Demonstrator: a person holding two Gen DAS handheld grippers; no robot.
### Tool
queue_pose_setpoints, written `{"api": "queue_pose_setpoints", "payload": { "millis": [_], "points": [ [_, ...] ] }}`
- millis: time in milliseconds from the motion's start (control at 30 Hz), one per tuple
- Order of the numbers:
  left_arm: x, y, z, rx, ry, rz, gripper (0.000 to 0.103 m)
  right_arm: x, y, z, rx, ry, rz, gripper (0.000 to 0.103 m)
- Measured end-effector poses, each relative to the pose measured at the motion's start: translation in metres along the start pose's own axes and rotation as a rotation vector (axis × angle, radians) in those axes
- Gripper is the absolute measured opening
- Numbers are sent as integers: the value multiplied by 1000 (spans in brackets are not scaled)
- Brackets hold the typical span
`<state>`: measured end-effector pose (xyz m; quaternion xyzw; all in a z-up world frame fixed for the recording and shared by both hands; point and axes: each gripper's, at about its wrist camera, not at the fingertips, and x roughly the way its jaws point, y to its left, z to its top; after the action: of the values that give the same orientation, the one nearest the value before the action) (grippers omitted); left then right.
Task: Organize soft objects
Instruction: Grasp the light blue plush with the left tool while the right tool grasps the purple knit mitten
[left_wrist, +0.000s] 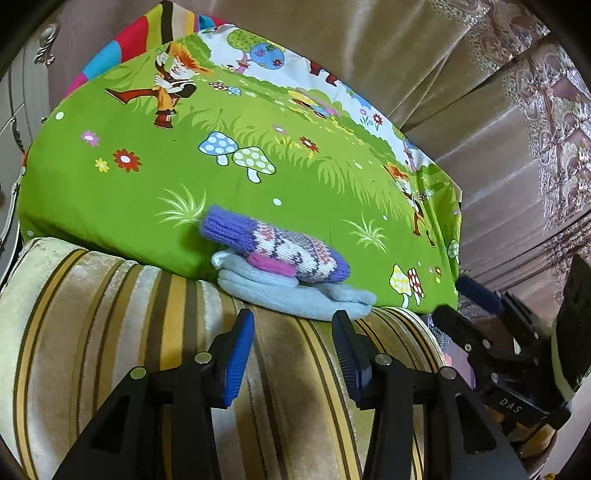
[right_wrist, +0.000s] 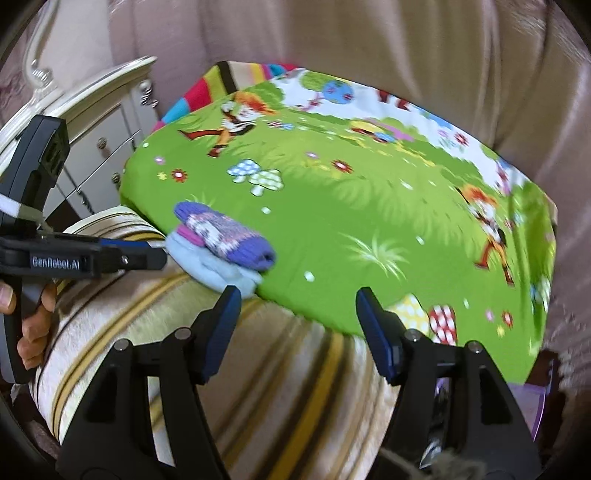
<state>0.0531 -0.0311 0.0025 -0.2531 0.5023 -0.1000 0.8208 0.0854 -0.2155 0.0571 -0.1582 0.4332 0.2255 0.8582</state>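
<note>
Left tongs (left_wrist: 293, 323) empty, mitten (left_wrist: 277, 249) just ahead

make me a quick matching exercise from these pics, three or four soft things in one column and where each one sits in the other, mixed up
Things:
1. knitted mitten
2. pale blue cloth
3. green cartoon sheet
4. striped cushion

Places:
A. folded, directly under the mitten
B. nearest the cameras, below the jaws
C. on top of the little pile
D. spread wide behind the pile

Pairs: 1-C, 2-A, 3-D, 4-B
</note>
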Motion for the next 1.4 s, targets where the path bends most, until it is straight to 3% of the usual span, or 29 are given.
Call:
{"api": "queue_pose_setpoints", "payload": {
  "millis": [167,500,833,867,933,1033,1400],
  "points": [
    [-3,12,5,-25,-9,14,45,23,21,24,-106,22,60,69],
    [-2,30,13,-66,-4,-3,46,82,51,45,-318,156,138,69],
    [0,40,19,-90,4,-16,46,123,63,53,-420,241,198,69],
    [1,41,19,-92,5,-16,46,125,63,53,-416,241,201,68],
    [2,41,20,-92,7,-14,46,131,60,54,-402,246,225,47],
    [4,41,22,-88,13,-8,46,139,57,54,-388,247,224,27],
    [15,29,28,-79,53,13,51,136,9,56,-174,147,193,19]
  ]
}}
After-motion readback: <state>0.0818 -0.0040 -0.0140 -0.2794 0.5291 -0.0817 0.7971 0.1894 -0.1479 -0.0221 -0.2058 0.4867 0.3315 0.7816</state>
